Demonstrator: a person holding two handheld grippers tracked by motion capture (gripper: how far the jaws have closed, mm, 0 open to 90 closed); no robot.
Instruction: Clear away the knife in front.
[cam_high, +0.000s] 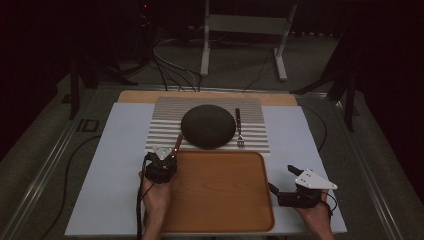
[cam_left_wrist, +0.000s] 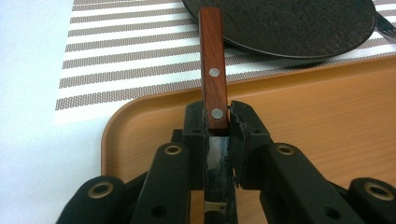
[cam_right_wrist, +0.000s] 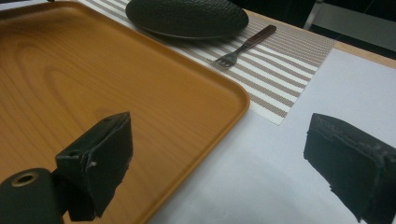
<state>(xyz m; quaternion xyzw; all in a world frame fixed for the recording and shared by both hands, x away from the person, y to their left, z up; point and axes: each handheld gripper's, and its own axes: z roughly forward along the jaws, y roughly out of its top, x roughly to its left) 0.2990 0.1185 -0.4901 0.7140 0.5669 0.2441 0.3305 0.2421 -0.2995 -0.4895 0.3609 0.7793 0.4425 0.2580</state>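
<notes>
Wooden-handled knife (cam_left_wrist: 213, 70) clamped in left tool (cam_left_wrist: 217, 122).

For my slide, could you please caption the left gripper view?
Left gripper clamps a knife over the tray.

Both claws are matte black, and each carries a pale grey three-cornered plate on top. The left claw (cam_high: 165, 161) has brass-coloured rivets ringed in its linked black arms and worn, chipped pads. The right claw (cam_high: 281, 178), off the wooden tray's (cam_high: 220, 220) right edge, has blocky, scuffed pads. A dark cable trails below the left claw; the forearms look bare, though the light is dim.
</notes>
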